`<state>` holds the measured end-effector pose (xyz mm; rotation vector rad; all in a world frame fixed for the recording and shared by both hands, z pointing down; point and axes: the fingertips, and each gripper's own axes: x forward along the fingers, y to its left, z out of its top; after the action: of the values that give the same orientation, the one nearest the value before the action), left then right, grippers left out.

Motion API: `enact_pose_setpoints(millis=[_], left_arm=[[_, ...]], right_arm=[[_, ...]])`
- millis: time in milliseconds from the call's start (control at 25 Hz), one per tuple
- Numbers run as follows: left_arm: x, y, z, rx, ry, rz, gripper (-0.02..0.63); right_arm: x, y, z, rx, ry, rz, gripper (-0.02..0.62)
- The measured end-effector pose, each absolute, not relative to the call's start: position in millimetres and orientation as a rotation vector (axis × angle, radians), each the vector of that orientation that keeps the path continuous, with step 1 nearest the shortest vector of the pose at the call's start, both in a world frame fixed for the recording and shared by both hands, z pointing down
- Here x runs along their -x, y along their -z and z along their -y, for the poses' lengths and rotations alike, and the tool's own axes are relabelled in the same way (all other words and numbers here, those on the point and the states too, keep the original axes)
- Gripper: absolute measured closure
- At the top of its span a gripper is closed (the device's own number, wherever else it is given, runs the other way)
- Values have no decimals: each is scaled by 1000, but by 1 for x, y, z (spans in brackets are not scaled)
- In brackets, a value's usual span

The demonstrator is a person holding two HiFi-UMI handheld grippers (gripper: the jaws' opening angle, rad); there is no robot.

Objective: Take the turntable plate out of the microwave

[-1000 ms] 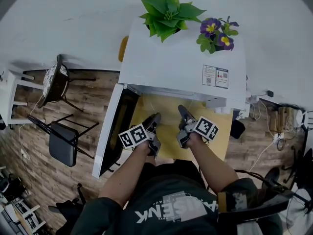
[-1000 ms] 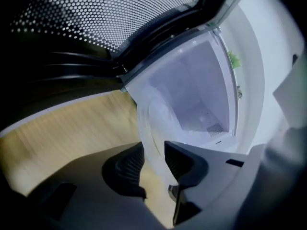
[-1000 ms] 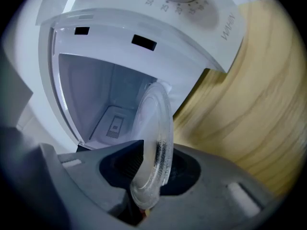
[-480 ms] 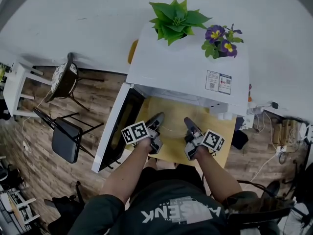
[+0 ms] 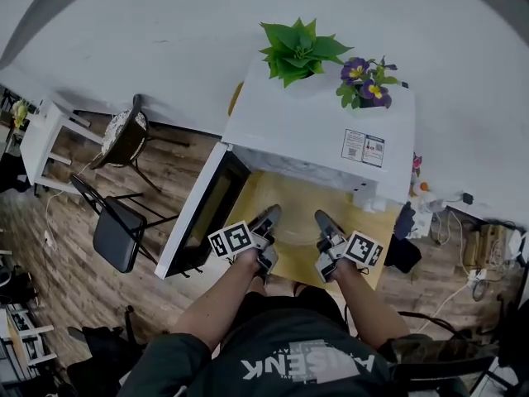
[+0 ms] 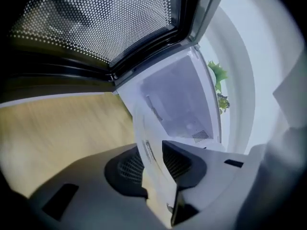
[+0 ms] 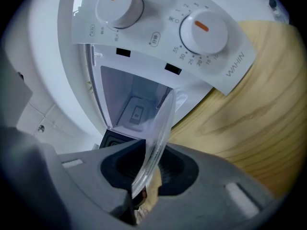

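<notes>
Gripping clear glass turntable plate (image 7: 162,123) at opposite rim edges: left hand-held gripper (image 5: 271,214) and right hand-held gripper (image 5: 321,218), jaws of both just closing, pads pressed on the glass. Held between them above wooden bench (image 5: 281,190), just before open microwave (image 5: 322,131). Door (image 5: 198,215) swung leftward.

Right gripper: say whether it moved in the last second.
Yes. The right gripper has drawn back from the microwave toward the near edge of the table; its jaws, which have just been closing, grip the glass plate.
</notes>
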<state>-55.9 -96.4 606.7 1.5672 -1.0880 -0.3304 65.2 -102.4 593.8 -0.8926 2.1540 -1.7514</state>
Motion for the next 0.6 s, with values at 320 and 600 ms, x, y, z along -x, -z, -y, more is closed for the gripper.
enact_pose_setpoints(millis=[320, 600], left_arm=[[46, -572, 71, -1602, 385, 1128, 505], [48, -537, 36, -1649, 390, 1164, 505]], right_arm=[[-80, -566, 85, 876, 1702, -2277, 523], [-71, -532, 54, 764, 1698, -2251, 522]])
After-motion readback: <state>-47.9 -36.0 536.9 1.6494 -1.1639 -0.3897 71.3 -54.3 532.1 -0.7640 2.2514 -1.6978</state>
